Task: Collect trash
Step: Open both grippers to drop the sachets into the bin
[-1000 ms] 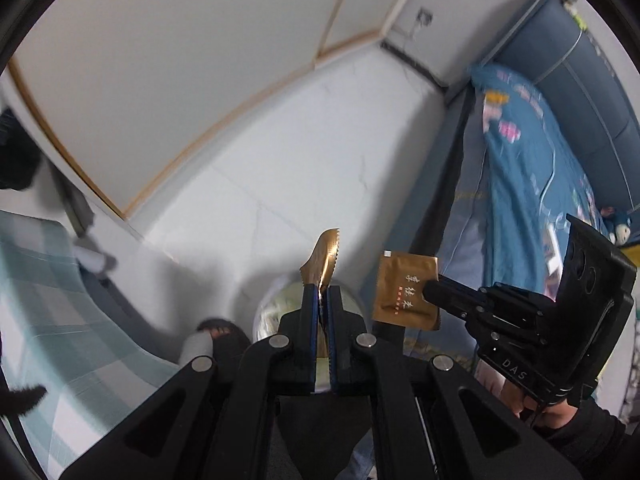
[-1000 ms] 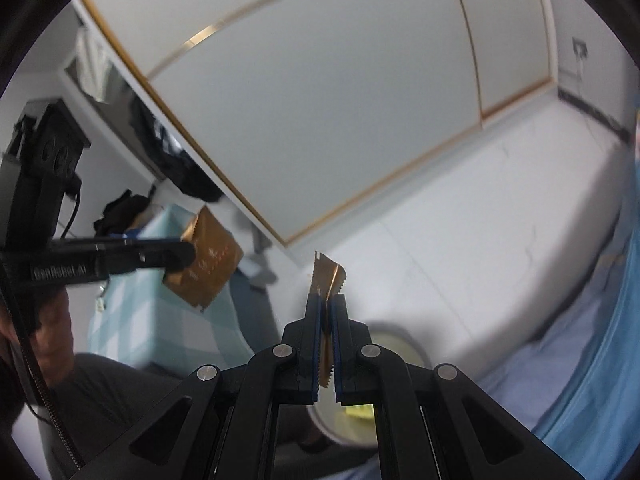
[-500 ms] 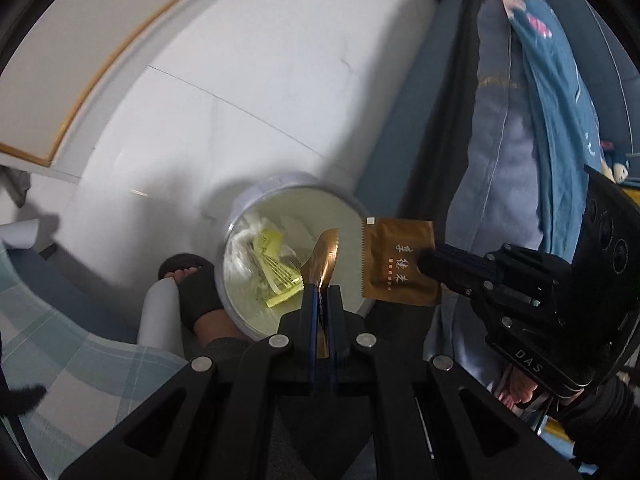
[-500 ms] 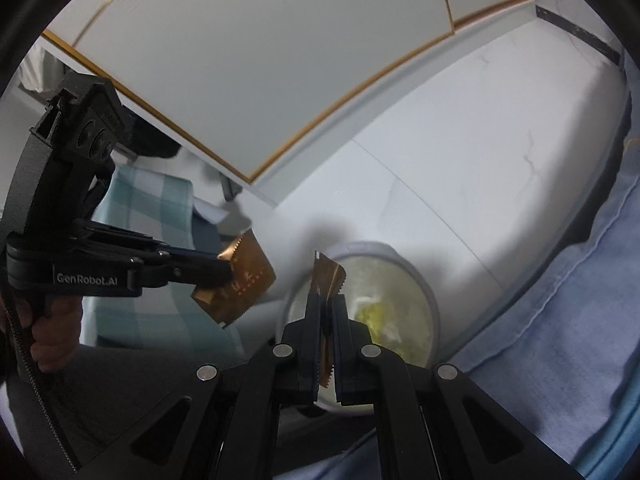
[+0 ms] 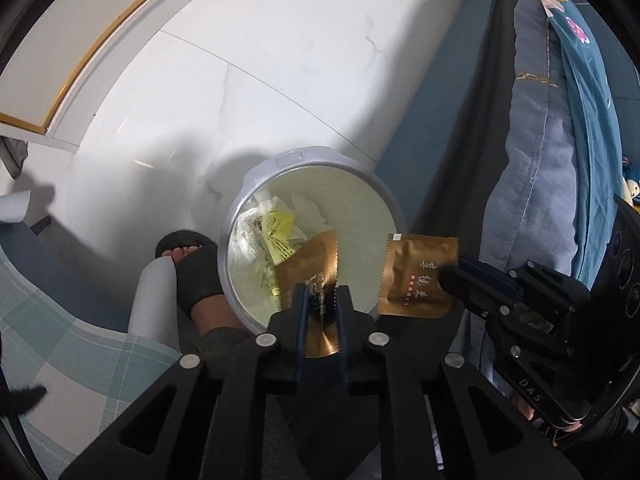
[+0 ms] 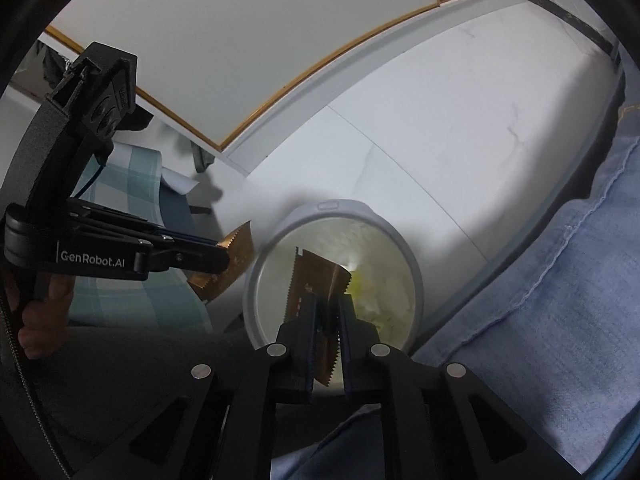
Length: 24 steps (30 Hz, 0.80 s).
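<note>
A round grey trash bin [image 5: 256,188] stands on the white floor; it holds white paper and yellow wrappers, and shows in the right wrist view [image 6: 280,232] too. My left gripper [image 5: 322,300] has its jaws slightly parted around a brown sachet [image 5: 312,268] that sits loosely between them over the bin. My right gripper [image 6: 326,308] likewise has its jaws slightly apart with a second brown sachet [image 6: 316,272] between them above the bin. Each gripper shows in the other's view, the right gripper [image 5: 450,280] with its sachet [image 5: 418,276], the left gripper [image 6: 224,256] with its sachet [image 6: 236,256].
A foot in a black sandal [image 5: 192,268] rests left of the bin. A bed with blue bedding [image 5: 560,120] runs along the right. A checked blanket [image 5: 60,344] lies at the left. A white wardrobe with gold trim [image 6: 240,60] stands behind.
Both grippers tilted down from the wall to above the bin. Their jaws have parted a little, and both sachets have twisted loose between them.
</note>
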Each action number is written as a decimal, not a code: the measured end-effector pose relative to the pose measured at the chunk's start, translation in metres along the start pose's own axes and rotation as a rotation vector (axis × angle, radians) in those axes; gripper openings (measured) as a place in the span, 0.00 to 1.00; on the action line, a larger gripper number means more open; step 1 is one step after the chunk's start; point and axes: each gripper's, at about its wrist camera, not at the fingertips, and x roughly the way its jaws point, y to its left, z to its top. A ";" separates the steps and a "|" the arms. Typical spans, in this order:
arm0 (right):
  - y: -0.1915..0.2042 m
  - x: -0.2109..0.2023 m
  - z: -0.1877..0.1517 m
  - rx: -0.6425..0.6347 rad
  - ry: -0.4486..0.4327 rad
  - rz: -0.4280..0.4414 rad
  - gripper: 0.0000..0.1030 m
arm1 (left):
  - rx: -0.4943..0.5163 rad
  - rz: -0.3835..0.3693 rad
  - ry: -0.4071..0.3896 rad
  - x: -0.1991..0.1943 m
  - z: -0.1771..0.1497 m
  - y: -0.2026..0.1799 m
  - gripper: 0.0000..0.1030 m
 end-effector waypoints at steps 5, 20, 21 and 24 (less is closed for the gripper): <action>0.003 0.001 -0.001 -0.008 0.009 -0.023 0.13 | 0.007 -0.009 0.019 0.008 0.000 -0.003 0.14; 0.001 -0.012 0.001 0.018 -0.019 -0.037 0.29 | -0.056 0.018 -0.064 -0.014 -0.002 0.011 0.29; 0.001 -0.016 0.002 0.020 -0.029 -0.037 0.31 | -0.064 0.029 -0.098 -0.021 -0.003 0.012 0.30; 0.003 -0.026 0.005 0.022 -0.054 -0.036 0.33 | -0.089 0.036 -0.199 -0.051 -0.007 0.012 0.32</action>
